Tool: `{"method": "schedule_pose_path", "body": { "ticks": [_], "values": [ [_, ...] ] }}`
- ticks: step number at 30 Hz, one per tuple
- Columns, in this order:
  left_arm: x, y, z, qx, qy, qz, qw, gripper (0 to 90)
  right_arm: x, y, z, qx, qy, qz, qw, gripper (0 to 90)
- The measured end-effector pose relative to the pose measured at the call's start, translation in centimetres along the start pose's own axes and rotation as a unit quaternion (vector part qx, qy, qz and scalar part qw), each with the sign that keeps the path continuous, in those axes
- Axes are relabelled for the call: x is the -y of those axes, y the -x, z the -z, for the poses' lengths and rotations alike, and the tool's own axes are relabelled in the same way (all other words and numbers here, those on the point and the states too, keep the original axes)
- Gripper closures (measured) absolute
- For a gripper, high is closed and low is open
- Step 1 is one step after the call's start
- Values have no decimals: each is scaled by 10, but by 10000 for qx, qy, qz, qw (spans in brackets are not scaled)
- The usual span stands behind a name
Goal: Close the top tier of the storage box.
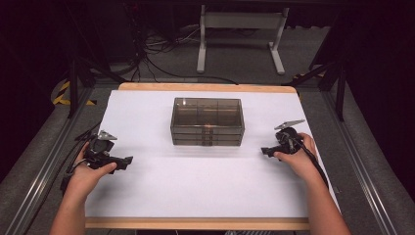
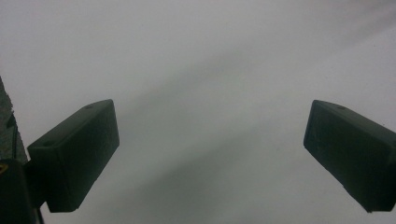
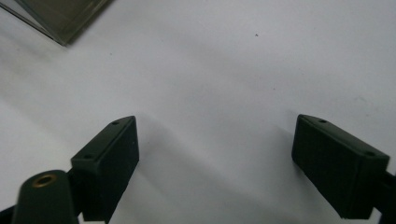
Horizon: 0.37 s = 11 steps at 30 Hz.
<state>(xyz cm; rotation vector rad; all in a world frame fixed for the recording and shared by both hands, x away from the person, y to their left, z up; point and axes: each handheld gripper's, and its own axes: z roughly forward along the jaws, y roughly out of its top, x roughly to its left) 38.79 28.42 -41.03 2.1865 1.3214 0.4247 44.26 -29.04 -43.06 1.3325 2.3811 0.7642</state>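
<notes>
Two wide-open tools [image 1: 128,159] [image 1: 265,151], bare sheet [image 1: 195,186] flanking drawer box [image 1: 207,122].

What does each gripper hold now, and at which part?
Nothing. The left gripper and the right gripper are both open over the white table, apart from the smoky drawer box.

No readable text, labels, brand names or numbers appear in any view. The only sign-like marking is a patch of yellow-and-black hazard striping [image 1: 62,93] on the floor beside the table's far left corner, seen from the high view; it carries no words. The smoky transparent drawer box [image 1: 207,121] on the white table [image 1: 195,186] bears no visible label.
</notes>
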Motion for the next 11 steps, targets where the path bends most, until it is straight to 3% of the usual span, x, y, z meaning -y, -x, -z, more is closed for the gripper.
{"method": "schedule_pose_path", "body": {
  "ticks": [6, 11],
  "values": [
    [0, 0, 0, -10, -26, -16, 10000, 41, 0, -3, -1, 113, -30, 120, 9999, 131],
    [0, -1, -1, -25, -24, -10, 10000, 41, -1, -4, 0, 106, -59, 63, 9999, 160]
  ]
}}
